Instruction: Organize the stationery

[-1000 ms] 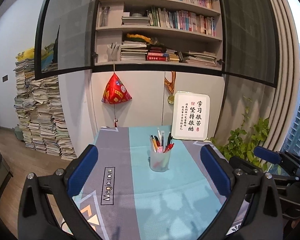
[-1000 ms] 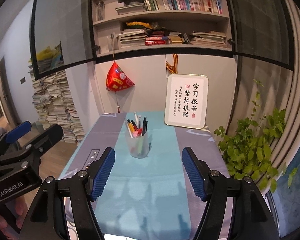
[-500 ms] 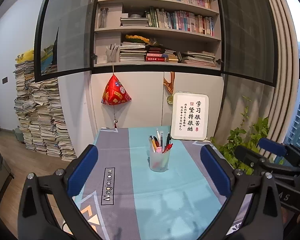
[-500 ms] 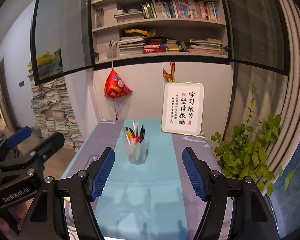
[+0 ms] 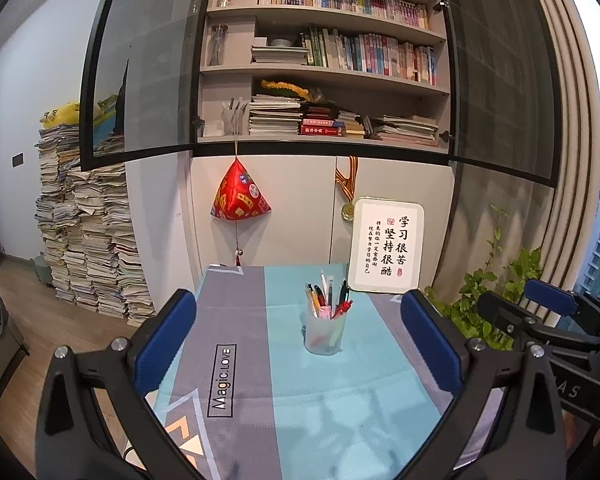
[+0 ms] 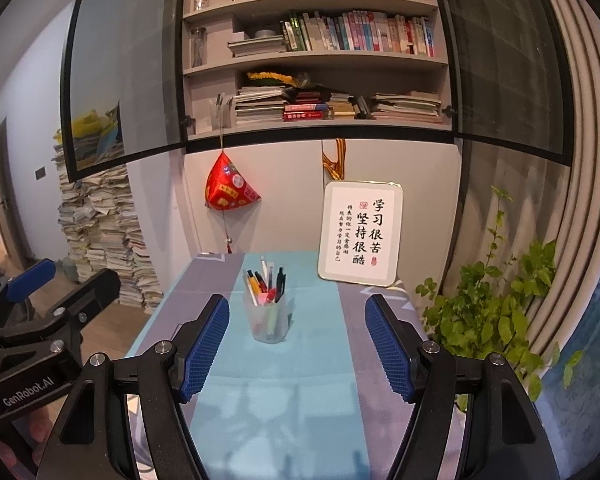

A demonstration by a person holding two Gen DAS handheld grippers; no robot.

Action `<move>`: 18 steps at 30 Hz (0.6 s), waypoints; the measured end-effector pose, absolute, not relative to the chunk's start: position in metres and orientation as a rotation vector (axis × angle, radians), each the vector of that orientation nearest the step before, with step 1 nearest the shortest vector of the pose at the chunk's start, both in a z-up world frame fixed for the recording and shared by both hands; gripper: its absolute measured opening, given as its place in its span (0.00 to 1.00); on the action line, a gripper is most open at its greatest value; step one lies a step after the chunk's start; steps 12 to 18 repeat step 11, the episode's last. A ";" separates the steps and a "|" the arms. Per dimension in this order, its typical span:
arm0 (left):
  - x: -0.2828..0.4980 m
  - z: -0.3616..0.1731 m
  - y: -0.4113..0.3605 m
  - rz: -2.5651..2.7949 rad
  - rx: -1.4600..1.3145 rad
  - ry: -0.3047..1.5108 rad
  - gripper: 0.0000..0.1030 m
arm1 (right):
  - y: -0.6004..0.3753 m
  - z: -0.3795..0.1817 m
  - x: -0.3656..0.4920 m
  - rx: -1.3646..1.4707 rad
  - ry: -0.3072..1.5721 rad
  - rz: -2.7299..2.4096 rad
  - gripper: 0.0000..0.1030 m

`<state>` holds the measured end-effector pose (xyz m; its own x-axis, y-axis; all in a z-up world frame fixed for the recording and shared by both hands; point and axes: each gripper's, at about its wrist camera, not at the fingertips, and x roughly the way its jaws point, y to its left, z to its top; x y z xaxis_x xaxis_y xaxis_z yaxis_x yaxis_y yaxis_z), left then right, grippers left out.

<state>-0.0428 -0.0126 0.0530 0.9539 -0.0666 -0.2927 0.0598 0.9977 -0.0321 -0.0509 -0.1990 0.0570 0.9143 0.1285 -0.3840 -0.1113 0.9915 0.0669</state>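
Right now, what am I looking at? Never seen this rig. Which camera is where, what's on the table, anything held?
No robot arm: a person carries a two-finger gripper in each hand, each with a fisheye camera looking along its fingers. One picture is from the left gripper, the other from the right gripper. Both stand open and hold nothing. On the tablecloth stand a clear cup full of pens and, behind it, a framed sign leaning upright.
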 end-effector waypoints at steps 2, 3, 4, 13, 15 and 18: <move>-0.042 0.052 -0.012 -0.064 -0.025 0.300 0.99 | -0.201 0.058 -0.051 0.054 0.394 0.119 0.69; -0.042 0.052 -0.011 -0.063 -0.024 0.301 0.99 | -0.202 0.059 -0.051 0.058 0.391 0.119 0.69; -0.042 0.051 -0.012 -0.063 -0.023 0.302 0.99 | -0.203 0.060 -0.052 0.061 0.387 0.119 0.69; -0.040 0.051 -0.013 -0.065 -0.022 0.311 0.99 | -0.204 0.063 -0.055 0.065 0.369 0.122 0.70; -0.040 0.051 -0.013 -0.065 -0.022 0.311 0.99 | -0.204 0.063 -0.055 0.065 0.369 0.122 0.70; -0.040 0.051 -0.013 -0.065 -0.022 0.311 0.99 | -0.204 0.063 -0.055 0.065 0.369 0.122 0.70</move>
